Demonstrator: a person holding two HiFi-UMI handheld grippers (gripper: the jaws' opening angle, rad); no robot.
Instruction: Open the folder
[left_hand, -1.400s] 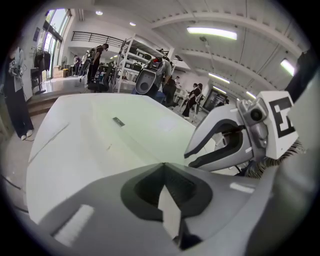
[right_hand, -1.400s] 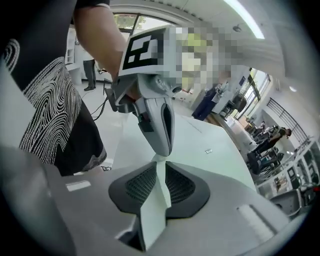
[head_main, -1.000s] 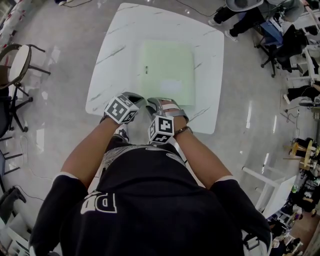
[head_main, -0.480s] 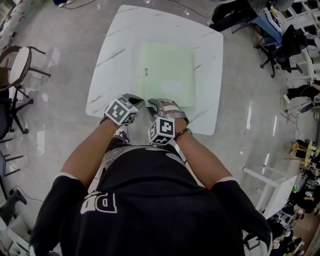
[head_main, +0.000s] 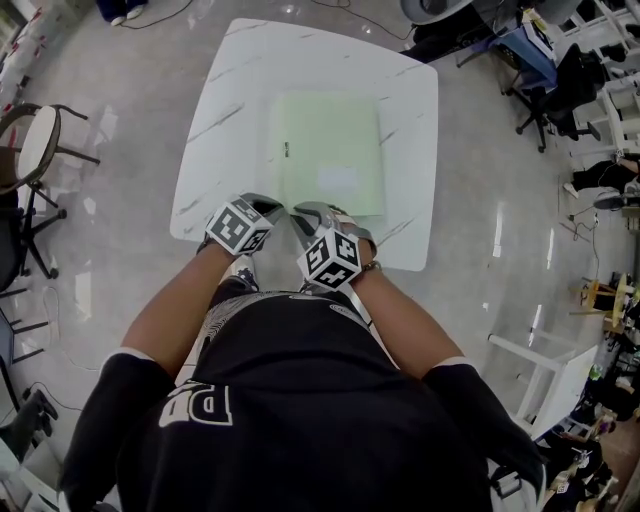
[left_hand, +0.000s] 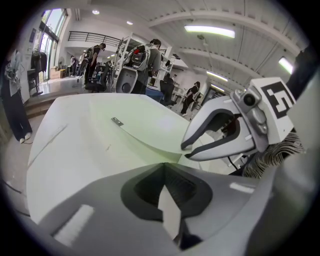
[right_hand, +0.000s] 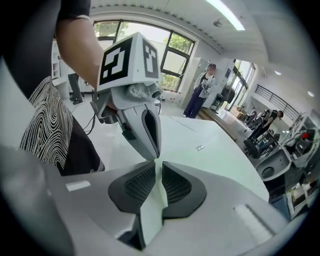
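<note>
Closest in, both forearms (head_main: 185, 310) reach forward and down side by side, and the two grippers meet at the folder's (head_main: 330, 150) near edge. The left gripper (left_hand: 164, 167) has its jaws pressed together on a thin pale sheet at the folder's near left corner. Just beside it, the right gripper (right_hand: 156, 167) sits tilted on its wrist. Its jaws have just been closing and now pinch the pale green cover edge. Beyond them the folder lies on the middle of the white table (head_main: 230, 100), to all appearance shut. The grip looks taken, but lifting and swinging the cover over is all left to do.
</note>
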